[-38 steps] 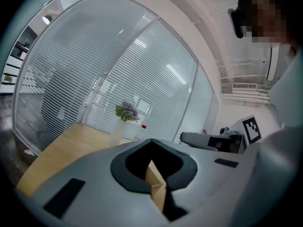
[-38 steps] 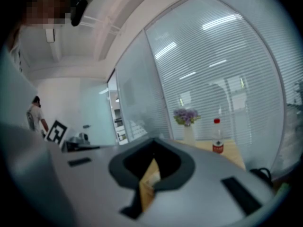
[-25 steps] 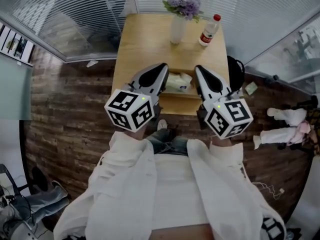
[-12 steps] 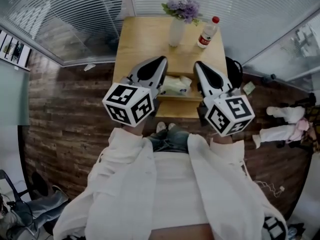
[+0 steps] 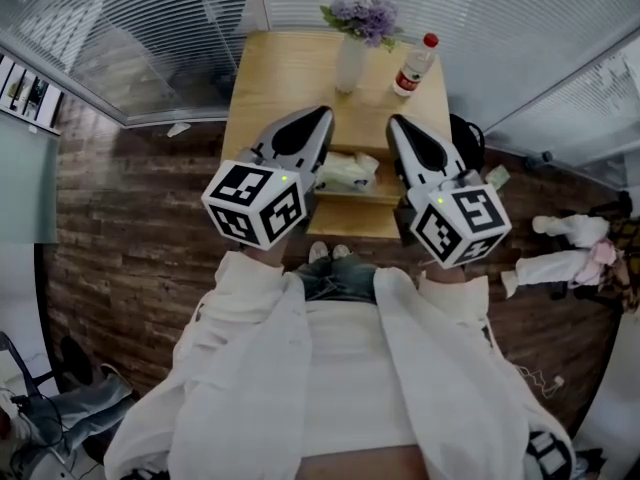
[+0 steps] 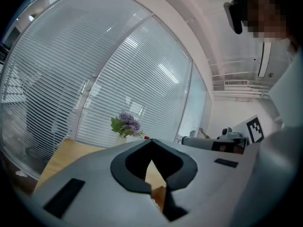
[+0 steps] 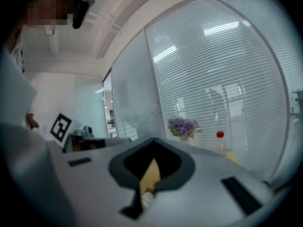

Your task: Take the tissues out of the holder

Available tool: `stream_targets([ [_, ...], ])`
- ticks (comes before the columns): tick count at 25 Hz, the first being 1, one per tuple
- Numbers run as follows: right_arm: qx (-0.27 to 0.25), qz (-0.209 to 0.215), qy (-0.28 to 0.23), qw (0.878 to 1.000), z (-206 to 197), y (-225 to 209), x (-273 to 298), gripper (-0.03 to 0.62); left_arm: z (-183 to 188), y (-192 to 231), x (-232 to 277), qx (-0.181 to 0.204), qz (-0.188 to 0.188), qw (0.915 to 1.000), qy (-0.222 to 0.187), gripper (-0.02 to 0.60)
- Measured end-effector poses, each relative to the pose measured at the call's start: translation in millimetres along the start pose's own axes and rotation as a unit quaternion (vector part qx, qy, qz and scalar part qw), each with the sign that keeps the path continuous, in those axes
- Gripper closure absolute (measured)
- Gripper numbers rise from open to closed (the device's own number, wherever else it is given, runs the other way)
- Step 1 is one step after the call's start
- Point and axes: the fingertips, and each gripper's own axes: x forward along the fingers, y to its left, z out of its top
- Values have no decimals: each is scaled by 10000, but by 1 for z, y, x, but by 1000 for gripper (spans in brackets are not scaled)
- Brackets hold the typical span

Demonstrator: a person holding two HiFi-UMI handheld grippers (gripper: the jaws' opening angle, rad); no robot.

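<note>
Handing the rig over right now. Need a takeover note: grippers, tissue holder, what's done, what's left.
Left gripper: jaws together, empty, above the table, left of the tissue holder.
Right gripper: jaws together, empty, right of the holder.
Holder: at the table's near edge, between the grippers, tissues inside.
Done: nothing, neither gripper touches the tissues.
Left: probably open a gripper, grip the tissues, pull them out.

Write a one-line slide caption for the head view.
Both shut, the left gripper and right gripper flank the tissues on a wooden table.
</note>
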Motion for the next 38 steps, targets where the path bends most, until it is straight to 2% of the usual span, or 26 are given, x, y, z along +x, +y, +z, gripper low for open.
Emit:
stream_targets([
  [15,-78,333,574,9978,-21,-7,23,582,-19,14,7,-201,313,9993,102,573],
  [24,-175,542,1022,9931,-49,-7,36,582,-44,38,-2,-459,681,9962,286,573],
  [30,-188,1007,1423,9845,-70,8,47,582,-65,46,-9,-636,788,9936,505,573],
  [38,-489,1235,1885,9731,-102,18,50,582,-86,53,-17,-915,948,9896,579,573],
])
